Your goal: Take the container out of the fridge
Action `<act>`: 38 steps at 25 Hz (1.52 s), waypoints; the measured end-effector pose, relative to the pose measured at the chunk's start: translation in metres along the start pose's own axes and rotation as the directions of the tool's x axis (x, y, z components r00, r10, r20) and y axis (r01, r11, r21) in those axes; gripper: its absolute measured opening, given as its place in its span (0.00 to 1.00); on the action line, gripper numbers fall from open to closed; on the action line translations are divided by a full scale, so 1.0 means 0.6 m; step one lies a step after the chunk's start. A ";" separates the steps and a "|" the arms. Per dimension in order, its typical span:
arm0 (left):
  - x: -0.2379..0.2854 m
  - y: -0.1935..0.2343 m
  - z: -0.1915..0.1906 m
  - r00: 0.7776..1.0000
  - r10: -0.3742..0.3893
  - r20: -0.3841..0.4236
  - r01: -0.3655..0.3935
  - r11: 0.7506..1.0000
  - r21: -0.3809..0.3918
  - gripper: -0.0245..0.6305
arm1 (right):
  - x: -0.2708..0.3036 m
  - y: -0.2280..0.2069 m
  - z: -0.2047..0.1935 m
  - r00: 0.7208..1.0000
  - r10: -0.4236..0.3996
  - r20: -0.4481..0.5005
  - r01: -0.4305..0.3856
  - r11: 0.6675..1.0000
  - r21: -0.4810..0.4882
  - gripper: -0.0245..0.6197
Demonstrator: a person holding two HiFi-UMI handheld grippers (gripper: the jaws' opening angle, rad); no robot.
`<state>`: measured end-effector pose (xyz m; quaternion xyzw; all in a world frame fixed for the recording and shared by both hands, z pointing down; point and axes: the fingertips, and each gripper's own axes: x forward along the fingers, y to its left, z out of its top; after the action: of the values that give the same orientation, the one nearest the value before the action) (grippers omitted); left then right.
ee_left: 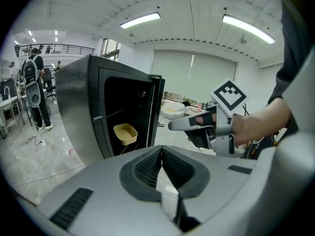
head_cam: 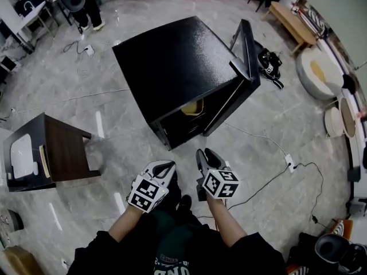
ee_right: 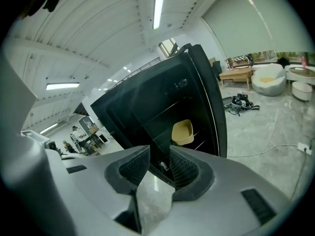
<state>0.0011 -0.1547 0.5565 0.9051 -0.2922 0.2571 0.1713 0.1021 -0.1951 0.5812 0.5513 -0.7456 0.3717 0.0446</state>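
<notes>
A small black fridge (head_cam: 178,67) stands on the floor with its door (head_cam: 248,50) swung open to the right. Inside, on a wire shelf, sits a yellow container (head_cam: 192,107), which also shows in the left gripper view (ee_left: 125,133) and the right gripper view (ee_right: 182,132). Both grippers hover in front of the fridge, well short of the opening. My left gripper (head_cam: 165,166) is shut and empty, its pads (ee_left: 147,166) touching at the tip. My right gripper (head_cam: 205,153) is open by a narrow gap with nothing in it (ee_right: 158,159); the left gripper view catches it from the side (ee_left: 173,125).
A dark side table (head_cam: 57,150) with a white item stands to the left. A cable and power strip (head_cam: 289,162) lie on the marble floor at the right. Round cushions (head_cam: 315,70) and a bench (head_cam: 292,22) are at the far right. A person (ee_left: 34,90) stands far behind.
</notes>
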 end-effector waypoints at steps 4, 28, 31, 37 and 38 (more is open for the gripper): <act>0.000 0.003 0.001 1.000 0.001 -0.005 -0.001 1.000 0.004 0.06 | 0.020 -0.022 0.006 1.000 -0.020 -0.007 0.020 0.999 0.047 0.21; 0.016 0.014 -0.016 0.999 0.025 -0.019 -0.026 0.999 -0.029 0.06 | 0.211 -0.163 0.032 0.986 -0.142 -0.090 0.161 0.955 0.249 0.23; 0.016 0.025 -0.024 0.999 0.031 -0.020 -0.032 0.999 -0.036 0.06 | 0.238 -0.185 0.027 0.982 -0.164 -0.096 0.187 0.928 0.324 0.23; 0.032 0.027 -0.028 0.999 0.021 -0.033 -0.023 0.998 -0.052 0.06 | 0.273 -0.220 0.021 0.981 -0.164 -0.101 0.191 0.876 0.443 0.22; 0.036 0.027 -0.026 0.999 0.018 -0.034 -0.020 0.998 -0.054 0.06 | 0.279 -0.222 0.025 0.982 -0.160 -0.102 0.189 0.875 0.445 0.22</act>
<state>0.0005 -0.1695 0.5835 0.8928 -0.3048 0.2660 0.1983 0.1563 -0.3514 0.7175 0.5997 -0.5839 0.5464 -0.0284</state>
